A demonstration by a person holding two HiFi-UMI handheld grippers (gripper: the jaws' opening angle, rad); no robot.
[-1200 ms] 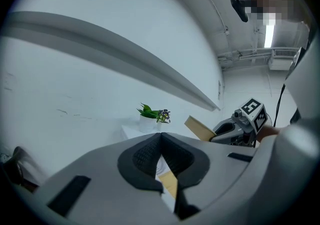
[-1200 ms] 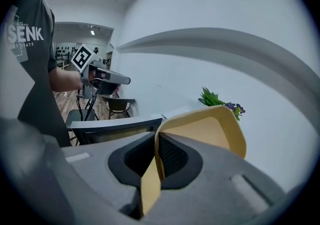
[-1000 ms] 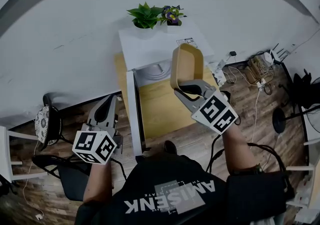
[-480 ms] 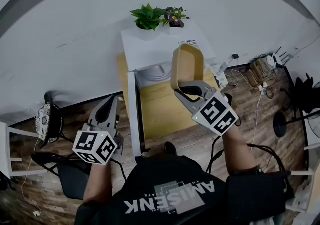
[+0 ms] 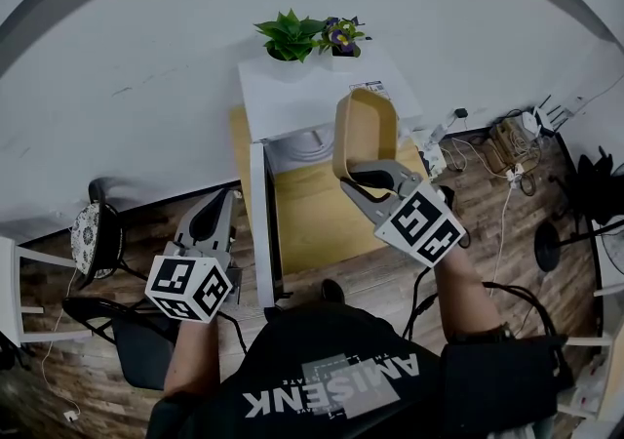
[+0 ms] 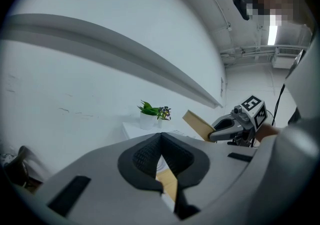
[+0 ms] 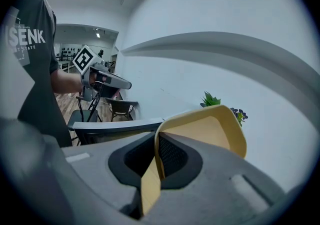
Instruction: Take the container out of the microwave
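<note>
A tan, shallow container hangs tilted on its side in front of the white microwave. My right gripper is shut on its rim. In the right gripper view the container's wall runs between the pads. The microwave's door stands open to the left, and its cavity shows a white turntable. My left gripper is shut and empty, left of the door and apart from it. In the left gripper view its jaws are pressed together, with the container and right gripper beyond.
Two potted plants stand on top of the microwave, which sits on a yellow wooden table. Chairs stand at the left on the wood floor. Cables lie at the right by the wall.
</note>
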